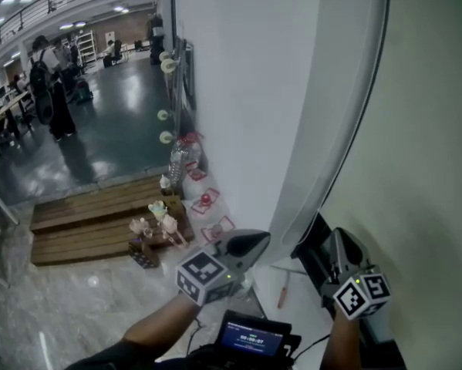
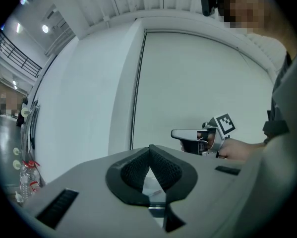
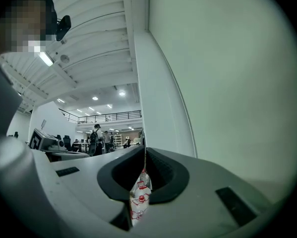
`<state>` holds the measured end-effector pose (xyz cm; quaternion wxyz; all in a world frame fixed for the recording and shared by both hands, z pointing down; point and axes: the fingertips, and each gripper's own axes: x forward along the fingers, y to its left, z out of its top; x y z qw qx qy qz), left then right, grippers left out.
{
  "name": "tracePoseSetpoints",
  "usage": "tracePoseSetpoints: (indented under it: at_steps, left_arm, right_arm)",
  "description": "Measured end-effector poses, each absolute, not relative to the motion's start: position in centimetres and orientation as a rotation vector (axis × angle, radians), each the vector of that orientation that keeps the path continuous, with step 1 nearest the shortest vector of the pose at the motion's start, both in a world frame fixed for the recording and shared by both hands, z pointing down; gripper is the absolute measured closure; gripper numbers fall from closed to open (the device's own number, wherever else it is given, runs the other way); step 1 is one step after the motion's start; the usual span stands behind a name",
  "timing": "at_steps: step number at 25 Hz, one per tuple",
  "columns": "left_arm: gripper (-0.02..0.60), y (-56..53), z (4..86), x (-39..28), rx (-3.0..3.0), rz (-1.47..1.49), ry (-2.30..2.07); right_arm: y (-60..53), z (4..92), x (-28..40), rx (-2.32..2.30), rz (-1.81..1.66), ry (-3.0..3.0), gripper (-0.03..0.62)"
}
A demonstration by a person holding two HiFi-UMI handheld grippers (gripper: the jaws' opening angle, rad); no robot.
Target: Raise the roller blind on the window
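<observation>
The pale roller blind (image 1: 423,129) fills the right of the head view and hangs lowered over the window. It also fills the background of the left gripper view (image 2: 203,83) and of the right gripper view (image 3: 237,83). A thin cord (image 1: 367,106) runs down its left edge beside the white frame. My left gripper (image 1: 265,240) points level toward that frame, shut and empty (image 2: 149,148). My right gripper (image 1: 340,235) is held close to the blind's lower edge. A narrow slit shows between its jaws with nothing in it (image 3: 145,151). Neither gripper touches the cord.
Several water bottles (image 1: 180,160) stand along the white wall (image 1: 238,91). A wooden platform (image 1: 92,214) with small objects lies on the shiny floor. People (image 1: 49,83) stand far off in the hall. A device with a lit screen (image 1: 250,338) sits at the person's chest.
</observation>
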<state>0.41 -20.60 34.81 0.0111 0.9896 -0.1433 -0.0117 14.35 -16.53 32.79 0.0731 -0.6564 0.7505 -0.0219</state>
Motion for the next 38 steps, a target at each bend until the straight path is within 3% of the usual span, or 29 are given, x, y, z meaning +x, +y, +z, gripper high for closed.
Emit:
tracePoseSetpoints:
  at_steps: [17, 20, 32, 38]
  left_arm:
    - [0.590, -26.8, 32.2, 12.0, 3.118, 0.030, -0.596]
    - [0.518, -27.1, 32.7, 13.7, 3.110, 0.066, -0.654]
    - [0.518, -29.2, 34.3, 15.3, 3.056, 0.112, -0.711]
    - [0.518, -29.7, 34.2, 15.7, 3.068, 0.124, -0.648]
  right_arm:
    - [-24.7, 30.7, 22.2, -1.907, -0.046, 2.398, 0.560]
    - [-25.5, 30.6, 22.8, -1.876, -0.045, 2.442, 0.526]
    - [-30.0, 30.9, 24.1, -1.857, -0.092, 2.460, 0.487]
    - [-32.3, 31.1, 24.0, -1.901, -0.100, 2.457, 0.433]
